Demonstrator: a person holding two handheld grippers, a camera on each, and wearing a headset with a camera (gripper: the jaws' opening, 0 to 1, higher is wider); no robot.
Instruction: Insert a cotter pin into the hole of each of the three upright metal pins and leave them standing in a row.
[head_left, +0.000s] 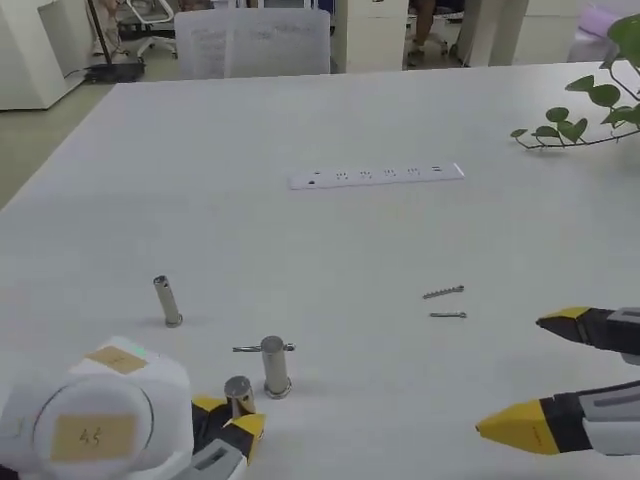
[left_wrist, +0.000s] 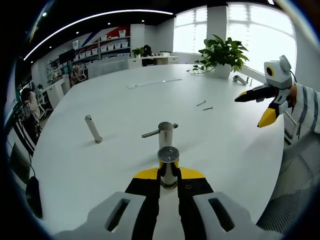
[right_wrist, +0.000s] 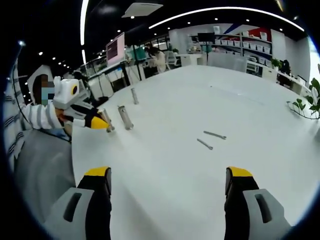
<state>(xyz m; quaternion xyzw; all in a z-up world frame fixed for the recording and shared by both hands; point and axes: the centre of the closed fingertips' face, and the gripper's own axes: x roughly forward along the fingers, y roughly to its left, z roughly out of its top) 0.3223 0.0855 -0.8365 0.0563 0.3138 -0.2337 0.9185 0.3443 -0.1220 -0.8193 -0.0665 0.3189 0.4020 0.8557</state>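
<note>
White table (head_left: 350, 230): left tool (left_wrist: 170, 174) clamps nearest metal pin (left_wrist: 168, 156); right tool (right_wrist: 168, 172) gapes, cotter pins (right_wrist: 215, 135) ahead.

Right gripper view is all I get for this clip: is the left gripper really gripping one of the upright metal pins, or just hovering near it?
Observer: Gripping. In the left gripper view, the left gripper is shut on the nearest silver round-headed metal pin.
Operator: Has any pin got its cotter pin yet?
Observer: One. The middle silver metal pin has a thin wire cotter pin through its top, sticking out sideways.
Operator: And the third?
Observer: The far-left silver metal pin stands upright, apart from the other two, with no cotter pin in it that I can see.
</note>
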